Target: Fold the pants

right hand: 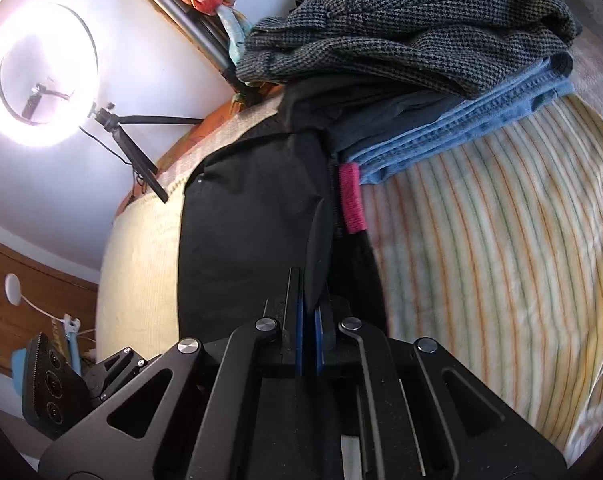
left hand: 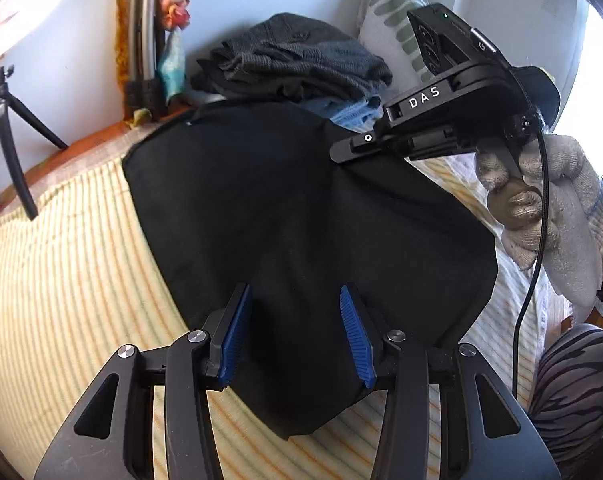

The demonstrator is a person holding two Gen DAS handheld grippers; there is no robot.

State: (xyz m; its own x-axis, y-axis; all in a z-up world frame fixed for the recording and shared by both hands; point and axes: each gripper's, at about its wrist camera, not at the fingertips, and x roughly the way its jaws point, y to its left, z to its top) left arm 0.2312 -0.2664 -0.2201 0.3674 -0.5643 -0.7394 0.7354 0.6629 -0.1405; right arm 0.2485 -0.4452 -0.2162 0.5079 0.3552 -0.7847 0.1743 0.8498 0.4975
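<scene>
Black pants (left hand: 301, 220) lie folded on the striped bedcover. My left gripper (left hand: 297, 332) is open, its blue pads on either side of the near end of the fabric, not closed on it. My right gripper (left hand: 341, 148) comes in from the right at the far edge of the pants, held by a gloved hand. In the right wrist view the right gripper (right hand: 309, 312) is shut on a raised fold of the black pants (right hand: 253, 216). A pink tag (right hand: 351, 198) shows at the pants' edge.
A stack of folded clothes, grey tweed (right hand: 401, 28) over blue denim (right hand: 481, 116), sits at the far side of the bed, touching the pants. A striped pillow (left hand: 393, 20) leans behind it. A ring light on a tripod (right hand: 41, 76) stands at the bed's left edge.
</scene>
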